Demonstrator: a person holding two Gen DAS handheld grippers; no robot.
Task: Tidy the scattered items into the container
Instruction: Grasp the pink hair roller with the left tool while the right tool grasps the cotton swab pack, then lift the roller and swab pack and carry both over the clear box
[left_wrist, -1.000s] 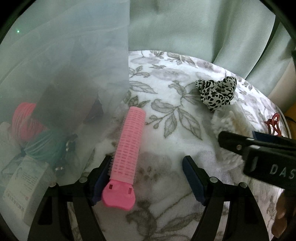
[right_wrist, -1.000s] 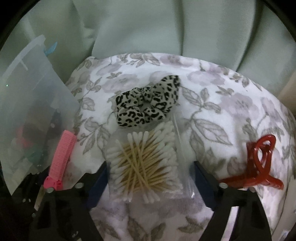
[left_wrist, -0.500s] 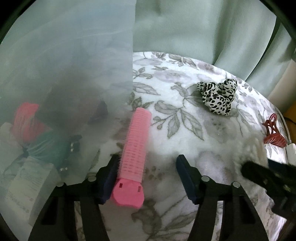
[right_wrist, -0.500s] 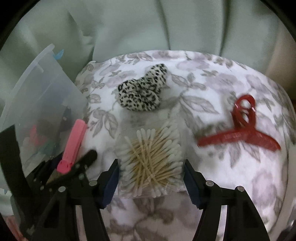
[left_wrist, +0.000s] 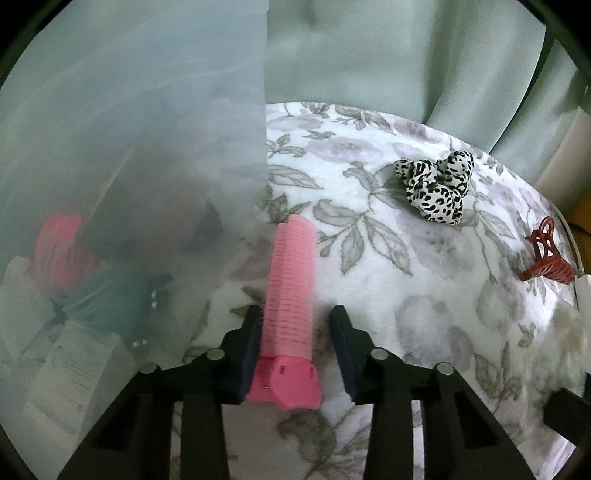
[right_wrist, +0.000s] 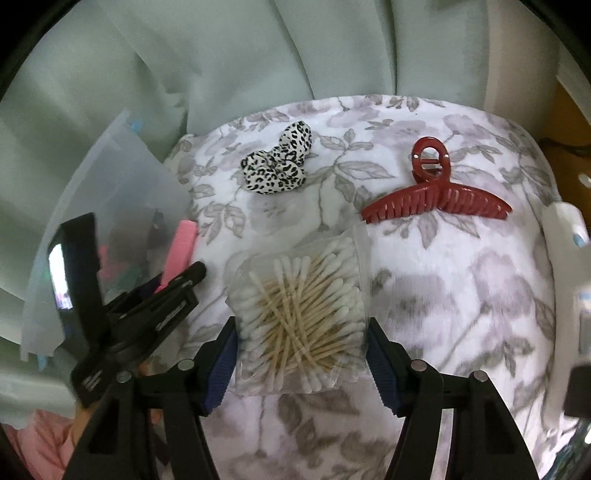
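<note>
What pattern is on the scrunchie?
Black-and-white leopard print; the scrunchie shows best in the left wrist view.

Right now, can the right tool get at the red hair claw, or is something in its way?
Probably not straight away. The right tool straddles the bag of cotton swabs, which fills the gap between its open fingers. The red hair claw lies uncovered further ahead to the right, so the tool must clear the bag first.

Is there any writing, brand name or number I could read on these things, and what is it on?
Nothing can be read.
White box inside the frosted plastic container: printed lines, too blurred to read.
Small screen beside the left gripper: glare only.
</note>
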